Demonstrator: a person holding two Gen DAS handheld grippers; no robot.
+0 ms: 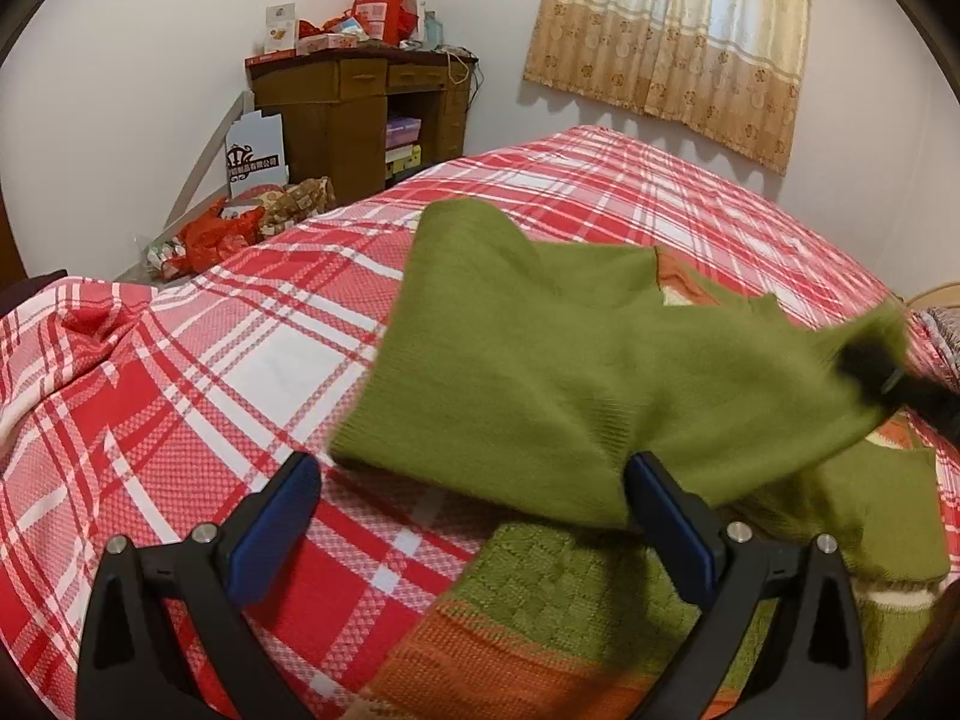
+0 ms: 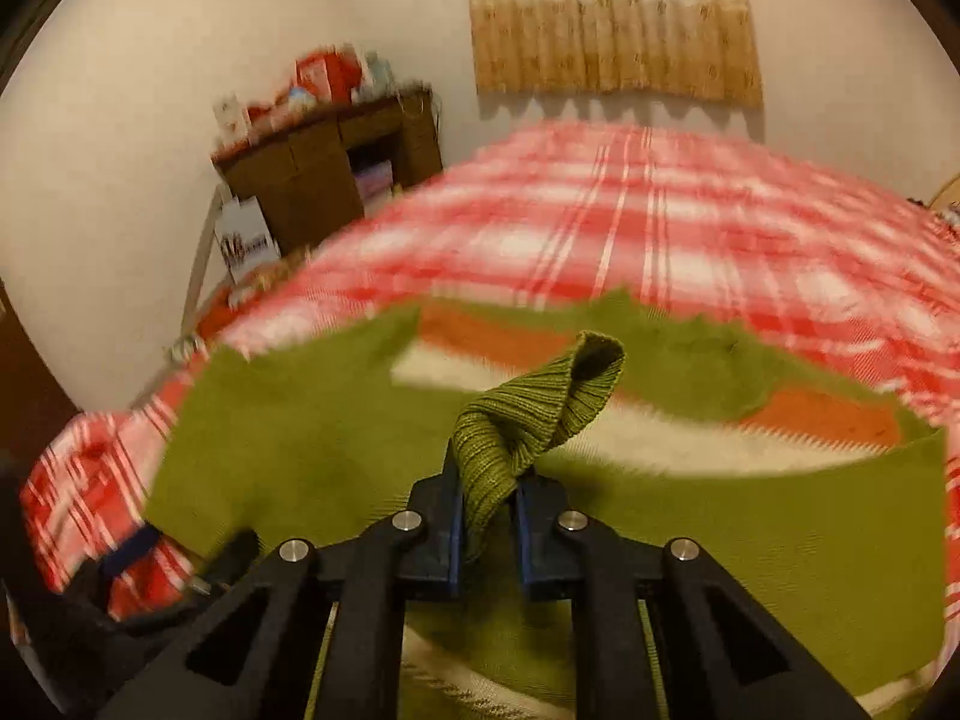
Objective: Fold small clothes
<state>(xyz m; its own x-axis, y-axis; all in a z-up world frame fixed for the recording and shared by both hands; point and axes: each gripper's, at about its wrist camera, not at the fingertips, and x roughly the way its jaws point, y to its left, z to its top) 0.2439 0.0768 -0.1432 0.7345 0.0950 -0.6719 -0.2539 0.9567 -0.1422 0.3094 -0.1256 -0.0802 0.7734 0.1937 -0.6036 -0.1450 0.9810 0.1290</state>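
Observation:
A small olive-green knit sweater (image 1: 528,360) with orange and white bands lies on the red plaid bed (image 1: 240,360). My left gripper (image 1: 474,480) is open and empty, its blue pads either side of the sweater's near edge. My right gripper (image 2: 489,498) is shut on the sweater's ribbed green cuff (image 2: 540,408), which sticks up between the fingers. In the left wrist view the right gripper (image 1: 870,366) shows blurred at the right, lifting a sleeve over the sweater's body. The right wrist view is motion-blurred; the sweater (image 2: 720,528) spreads below it.
A brown wooden desk (image 1: 360,102) piled with red boxes stands in the far corner. Bags and red clutter (image 1: 228,228) lie on the floor beside the bed. A beige curtain (image 1: 678,42) hangs on the back wall. The left gripper (image 2: 132,552) shows at lower left.

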